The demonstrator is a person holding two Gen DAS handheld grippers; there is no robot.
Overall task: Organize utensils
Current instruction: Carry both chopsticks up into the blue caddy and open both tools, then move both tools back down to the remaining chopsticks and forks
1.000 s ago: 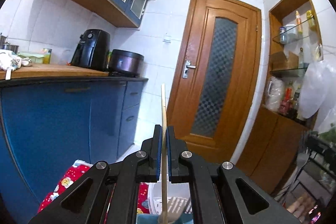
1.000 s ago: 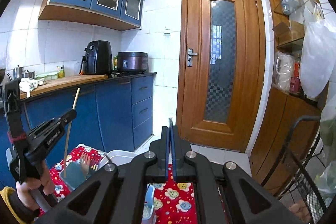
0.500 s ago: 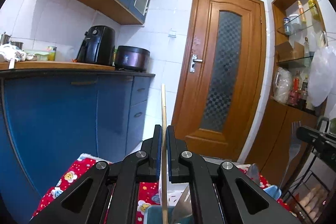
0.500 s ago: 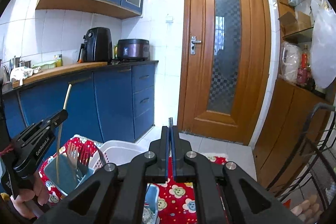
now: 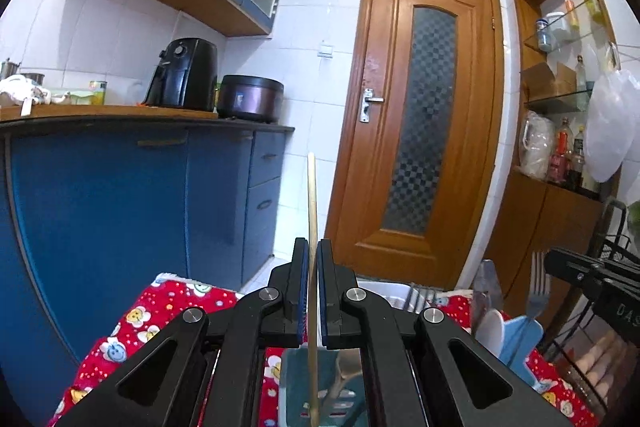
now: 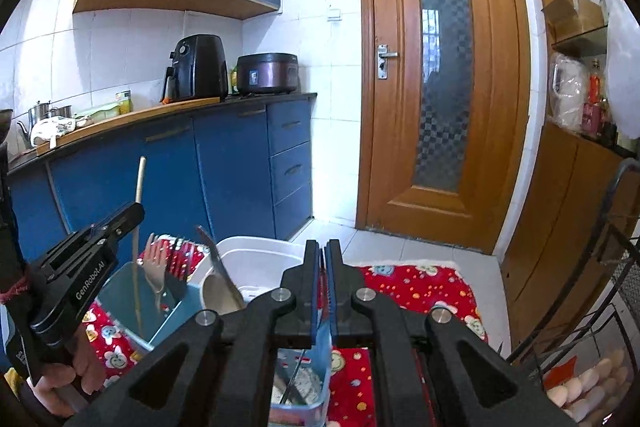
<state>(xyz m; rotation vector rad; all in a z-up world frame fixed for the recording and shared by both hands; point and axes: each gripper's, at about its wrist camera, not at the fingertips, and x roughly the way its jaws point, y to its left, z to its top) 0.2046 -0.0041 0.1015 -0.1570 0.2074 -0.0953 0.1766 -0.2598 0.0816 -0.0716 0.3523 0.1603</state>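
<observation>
Below our left gripper [image 5: 312, 291] the teal holder [image 6: 120, 307] is crowded: a chopstick [image 5: 312, 227] and a pink fork [image 6: 154, 259] stand in it. Just right of it a ladle [image 6: 218, 291] leans against the white basin [image 6: 260, 259]. Ahead of our right gripper [image 6: 323, 291], the red patterned cloth [image 6: 420, 287] lies bare.

White tiled walls [image 5: 340, 3], blue cabinets [image 6: 240, 163], wooden door [image 6: 440, 79] (frosted glass panel).

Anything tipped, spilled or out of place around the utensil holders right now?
Nothing stands out. The left gripper holds a chopstick upright over the blue holder; fork and spoon stand in place, and the red cloth looks clean.
</observation>
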